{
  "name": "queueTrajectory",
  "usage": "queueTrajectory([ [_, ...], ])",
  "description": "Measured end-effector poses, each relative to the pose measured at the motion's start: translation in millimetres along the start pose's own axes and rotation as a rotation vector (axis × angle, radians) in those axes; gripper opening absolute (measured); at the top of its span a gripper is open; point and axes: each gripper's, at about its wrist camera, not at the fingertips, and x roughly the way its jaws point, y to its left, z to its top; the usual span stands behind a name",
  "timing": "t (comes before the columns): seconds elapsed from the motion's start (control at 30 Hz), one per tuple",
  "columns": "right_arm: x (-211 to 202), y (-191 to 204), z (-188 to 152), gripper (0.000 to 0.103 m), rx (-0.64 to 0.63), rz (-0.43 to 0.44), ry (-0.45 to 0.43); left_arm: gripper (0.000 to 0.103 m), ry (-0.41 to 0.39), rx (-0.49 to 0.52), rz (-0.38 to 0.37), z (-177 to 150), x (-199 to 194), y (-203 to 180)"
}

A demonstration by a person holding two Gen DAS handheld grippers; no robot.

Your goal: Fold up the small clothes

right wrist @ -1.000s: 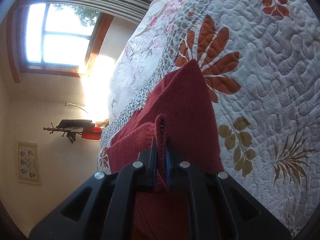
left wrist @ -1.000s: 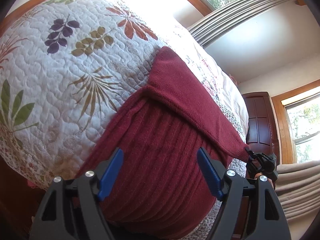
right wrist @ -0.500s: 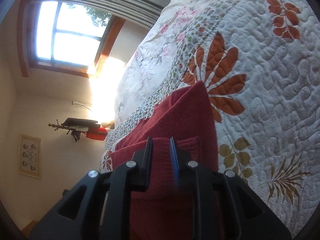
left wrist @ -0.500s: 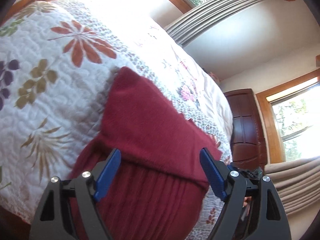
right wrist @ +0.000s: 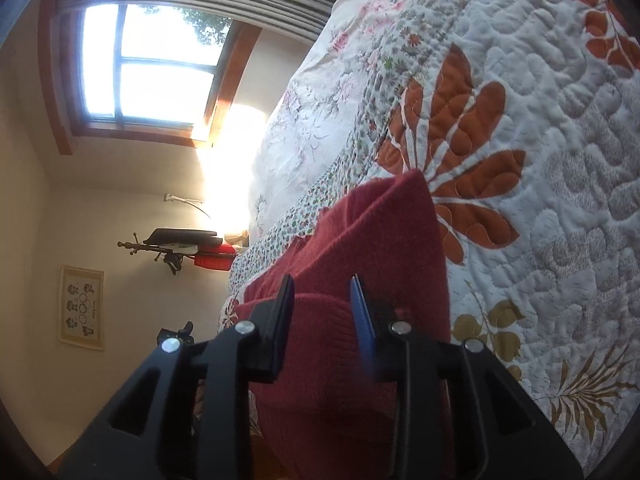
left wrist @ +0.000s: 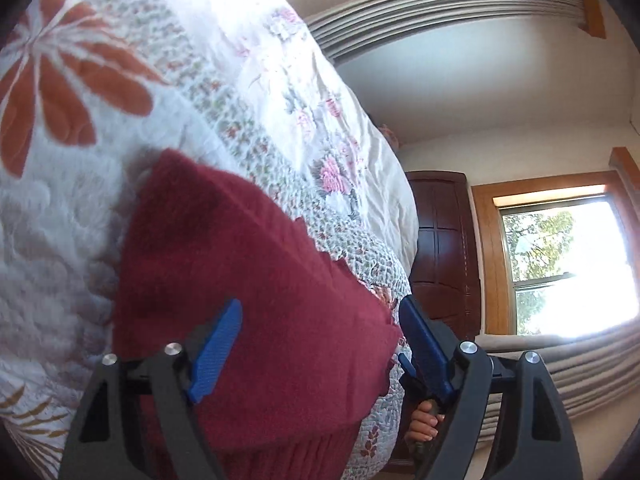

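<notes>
A dark red knit garment [left wrist: 256,312] lies folded on a floral quilt [left wrist: 80,184] covering the bed. The left gripper [left wrist: 320,344] spreads wide over it; the right gripper [right wrist: 322,316] hovers narrowly parted, empty. No writing legible.

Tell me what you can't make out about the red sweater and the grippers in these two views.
- Red sweater: near end hidden behind the left gripper and the frame edge; left wrist view is also motion-blurred.
- Same in the right wrist view, behind the right gripper.
- Hand: only fingers show past the quilt.
</notes>
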Motion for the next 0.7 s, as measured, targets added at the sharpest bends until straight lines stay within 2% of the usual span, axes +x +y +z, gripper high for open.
queueTrajectory([
  [0.07, 11.2, -2.5, 13.8, 0.030, 0.029, 0.000, -0.001, 0.082, 0.016, -0.028, 0.038, 16.6, 10.2, 9.0],
  [0.17, 29.2, -20.6, 25.7, 0.028, 0.071, -0.072, 0.001, 0.082, 0.052, -0.077, 0.148, 30.3, 29.8, 35.3],
  [0.23, 28.7, -29.6, 22.1, 0.024, 0.087, -0.081, 0.000, 0.082, 0.059, -0.080, 0.149, 30.0, 30.5, 38.9],
  [0.3, 19.5, -16.7, 11.2, 0.027, 0.052, -0.058, -0.009, 0.082, 0.046, -0.056, 0.132, 26.5, 16.9, 26.5],
  [0.4, 3.7, 13.3, -22.7, 0.027, -0.014, 0.044, 0.007, 0.082, 0.021, 0.025, 0.035, 0.8, -18.2, -1.2],
  [0.47, 6.5, 21.0, -46.3, 0.029, -0.047, 0.052, 0.053, 0.082, 0.068, 0.058, -0.012, -23.7, -30.2, -5.1],
  [0.53, 18.8, 16.4, -63.1, 0.029, -0.059, 0.019, 0.108, 0.082, 0.137, 0.071, 0.031, -45.9, -26.0, 9.8],
  [0.6, 35.1, -0.8, -72.4, 0.026, -0.031, -0.043, 0.160, 0.081, 0.194, 0.032, 0.090, -59.9, -13.6, 37.2],
  [0.63, 40.2, -7.5, -74.9, 0.015, -0.029, -0.063, 0.168, 0.078, 0.185, 0.035, 0.086, -62.9, -12.5, 46.3],
  [0.67, 40.5, -9.9, -74.2, 0.009, -0.028, -0.077, 0.162, 0.073, 0.171, 0.026, 0.082, -63.4, -14.8, 50.2],
  [0.7, 37.4, -9.2, -73.7, 0.009, -0.010, -0.072, 0.155, 0.073, 0.158, -0.006, 0.072, -62.7, -19.6, 50.5],
])
